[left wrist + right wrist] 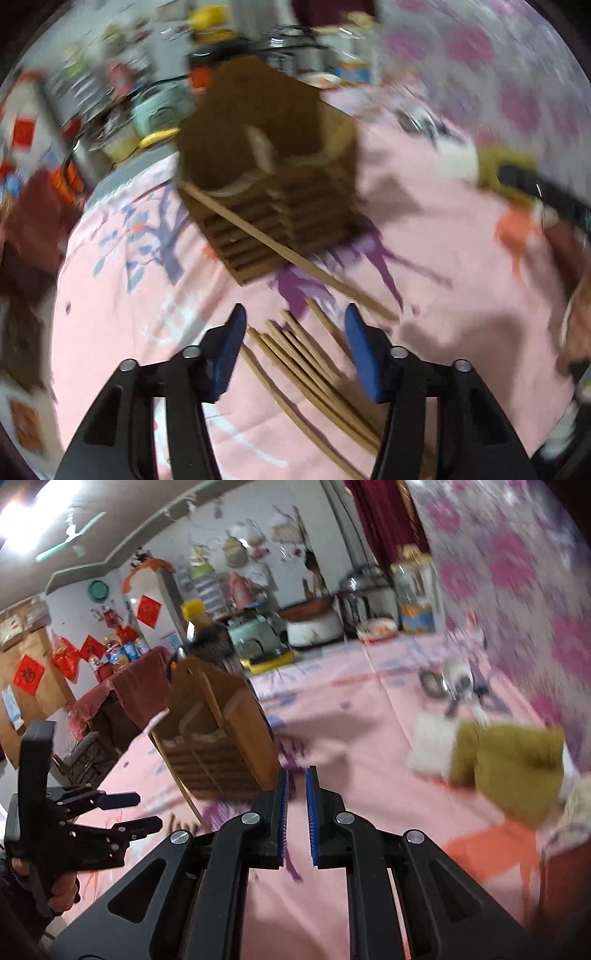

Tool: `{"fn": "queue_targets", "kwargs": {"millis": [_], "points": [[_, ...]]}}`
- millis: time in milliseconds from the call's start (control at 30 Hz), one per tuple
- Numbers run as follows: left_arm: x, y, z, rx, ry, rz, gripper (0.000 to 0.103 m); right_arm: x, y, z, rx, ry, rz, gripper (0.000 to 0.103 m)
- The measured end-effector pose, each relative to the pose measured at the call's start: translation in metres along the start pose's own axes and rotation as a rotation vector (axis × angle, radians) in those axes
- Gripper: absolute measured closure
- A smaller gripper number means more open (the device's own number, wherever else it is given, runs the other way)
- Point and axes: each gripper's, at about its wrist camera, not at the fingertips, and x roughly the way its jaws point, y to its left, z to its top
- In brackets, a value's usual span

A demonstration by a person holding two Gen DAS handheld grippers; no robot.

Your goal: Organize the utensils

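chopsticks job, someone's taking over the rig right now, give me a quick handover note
Left gripper: open over the bundle of chopsticks lying on the pink cloth; the pads are not on them.
Right gripper: nearly shut, nothing held.
Wooden holder stands on the cloth; one chopstick leans against its slatted front.
Done: little can be told from the blur.
Left: grip the bundle, put it in the holder, then the leaning one.

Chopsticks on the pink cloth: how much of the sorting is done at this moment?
Little looks done: the wooden holder seems to hold something pale, too blurred to identify. In hand: nothing; the left gripper is open over the loose chopsticks, and the right gripper is shut and empty. Left: that bundle and one stick leaning on the holder.
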Motion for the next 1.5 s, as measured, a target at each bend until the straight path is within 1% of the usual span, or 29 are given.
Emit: {"fn": "queue_targets", "kwargs": {"millis": [33,67,133,200,267,333,400,467,500,567,667,767,967,1100,1233,1300,1400,1500], "points": [[0.006,-0.001,-0.003,-0.015,0.041,-0.063,0.058,0.001,-0.004,-0.003,0.02,0.01,0.009,0.09],[0.009,0.001,-0.004,-0.041,0.06,-0.101,0.059,0.003,-0.008,-0.008,0.046,0.026,0.029,0.09],[0.014,0.008,-0.008,-0.103,0.074,-0.168,0.059,0.009,-0.005,-0.013,0.04,0.054,0.05,0.09],[0.016,0.022,-0.013,-0.194,0.077,-0.258,0.059,0.016,0.004,-0.017,-0.001,0.077,0.061,0.09],[0.016,0.03,-0.018,-0.248,0.079,-0.286,0.059,0.024,0.015,-0.024,-0.033,0.133,0.115,0.09],[0.009,0.036,-0.022,-0.255,0.068,-0.267,0.059,0.038,0.035,-0.037,-0.108,0.202,0.133,0.09],[0.001,0.044,-0.022,-0.251,0.056,-0.241,0.058,0.049,0.05,-0.045,-0.17,0.241,0.139,0.09],[-0.005,0.052,-0.02,-0.265,0.045,-0.224,0.052,0.061,0.066,-0.052,-0.223,0.281,0.153,0.09],[-0.007,0.057,-0.021,-0.28,0.036,-0.221,0.051,0.068,0.075,-0.056,-0.259,0.301,0.153,0.09],[-0.009,0.064,-0.022,-0.307,0.024,-0.216,0.044,0.077,0.087,-0.063,-0.304,0.328,0.149,0.09],[-0.009,0.069,-0.029,-0.339,0.015,-0.239,0.043,0.09,0.096,-0.071,-0.358,0.37,0.112,0.09],[-0.008,0.071,-0.036,-0.36,0.018,-0.256,0.042,0.101,0.096,-0.074,-0.368,0.407,0.088,0.09],[-0.011,0.078,-0.049,-0.4,0.016,-0.279,0.042,0.102,0.098,-0.076,-0.375,0.407,0.07,0.09],[-0.015,0.079,-0.056,-0.409,0.014,-0.274,0.041,0.105,0.097,-0.076,-0.369,0.411,0.064,0.09],[-0.014,0.079,-0.065,-0.416,0.02,-0.272,0.04,0.103,0.097,-0.074,-0.366,0.394,0.071,0.09],[-0.011,0.078,-0.07,-0.417,0.03,-0.267,0.038,0.1,0.095,-0.073,-0.357,0.384,0.084,0.09],[-0.004,0.076,-0.075,-0.417,0.051,-0.26,0.038,0.097,0.09,-0.071,-0.337,0.376,0.093,0.09],[0.001,0.077,-0.077,-0.426,0.066,-0.269,0.038,0.102,0.087,-0.068,-0.322,0.386,0.089,0.089]]}}
